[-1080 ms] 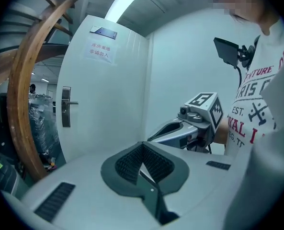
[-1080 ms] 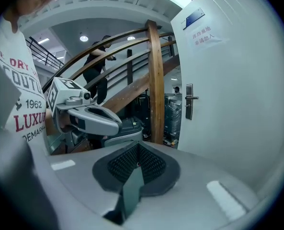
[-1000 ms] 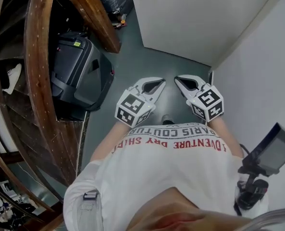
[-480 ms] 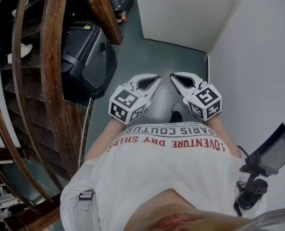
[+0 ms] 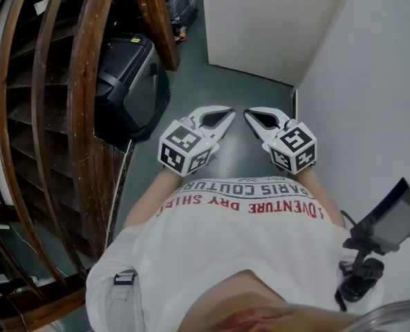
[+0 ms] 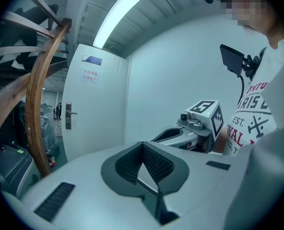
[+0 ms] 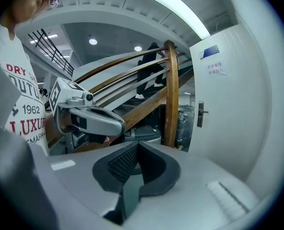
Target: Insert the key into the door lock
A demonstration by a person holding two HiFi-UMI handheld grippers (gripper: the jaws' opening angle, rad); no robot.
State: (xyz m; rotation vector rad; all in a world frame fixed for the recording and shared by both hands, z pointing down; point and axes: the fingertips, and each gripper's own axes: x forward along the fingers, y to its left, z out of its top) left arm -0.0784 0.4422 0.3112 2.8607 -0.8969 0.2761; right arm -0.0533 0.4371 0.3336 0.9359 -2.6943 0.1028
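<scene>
The left tool (image 5: 229,113) and right tool (image 5: 247,113) are each pressed together, pinching nothing visible. The white door's (image 5: 274,19) silver metal lock plate (image 6: 68,115) stands well apart at the grey floor's (image 5: 211,88) far edge. No key shows, in tool or lock.

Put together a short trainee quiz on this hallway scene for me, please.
1. True or false: a key shows between the jaws of the left tool.
2. What stands on the floor beside the wooden stair railing? A) a black case B) a red bucket C) a ladder
3. Are the jaws of the right tool together or apart?
Key: 1 false; 2 A; 3 together.
</scene>
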